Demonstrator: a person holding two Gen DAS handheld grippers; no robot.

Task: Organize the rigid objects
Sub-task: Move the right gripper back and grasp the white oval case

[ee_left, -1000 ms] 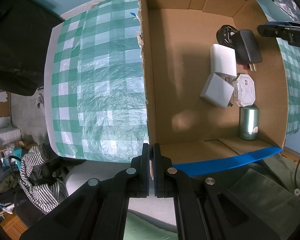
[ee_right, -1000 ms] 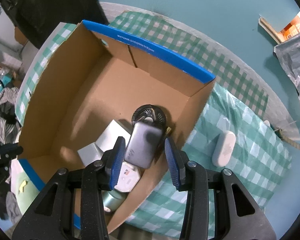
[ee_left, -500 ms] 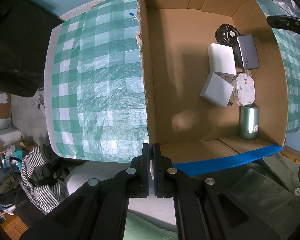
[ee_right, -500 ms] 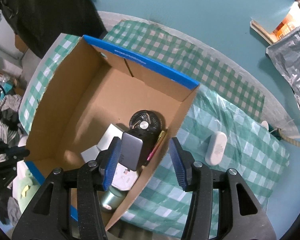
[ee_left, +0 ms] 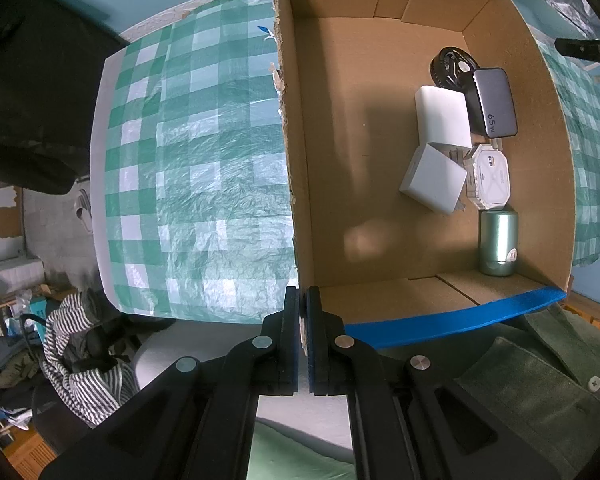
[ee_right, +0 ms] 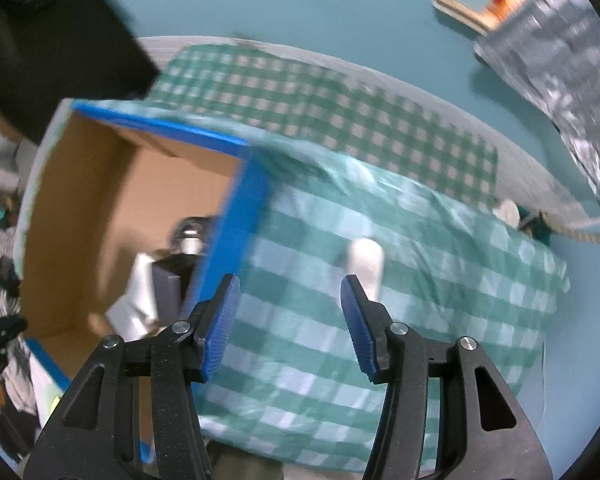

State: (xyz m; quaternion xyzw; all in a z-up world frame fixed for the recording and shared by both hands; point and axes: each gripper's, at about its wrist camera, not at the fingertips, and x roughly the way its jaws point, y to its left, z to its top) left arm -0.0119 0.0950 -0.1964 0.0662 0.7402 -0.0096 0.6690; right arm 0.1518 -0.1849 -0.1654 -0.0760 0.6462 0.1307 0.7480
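Observation:
My left gripper (ee_left: 303,296) is shut on the near left corner of the cardboard box (ee_left: 296,152) with blue-taped rims. Inside, along the right wall, lie a grey charger (ee_left: 494,102), a black round fan (ee_left: 452,64), a white block (ee_left: 442,116), a white cube (ee_left: 434,180), an octagonal white adapter (ee_left: 488,176) and a green cylinder (ee_left: 498,242). My right gripper (ee_right: 290,284) hangs over the checked cloth just right of the box wall (ee_right: 236,232); its jaws are opening with nothing between them. A white oblong object (ee_right: 366,264) lies on the cloth just beyond it.
The green-and-white checked cloth (ee_left: 196,160) covers the table on both sides of the box. Striped clothing (ee_left: 80,360) lies on the floor at lower left. A crumpled silver sheet (ee_right: 560,64) and a rope (ee_right: 572,232) sit past the table's far right edge.
My right gripper let go of the grey charger, which now lies in the box, and swung right, out over the cloth, with wider jaws. The left gripper and box stayed still.

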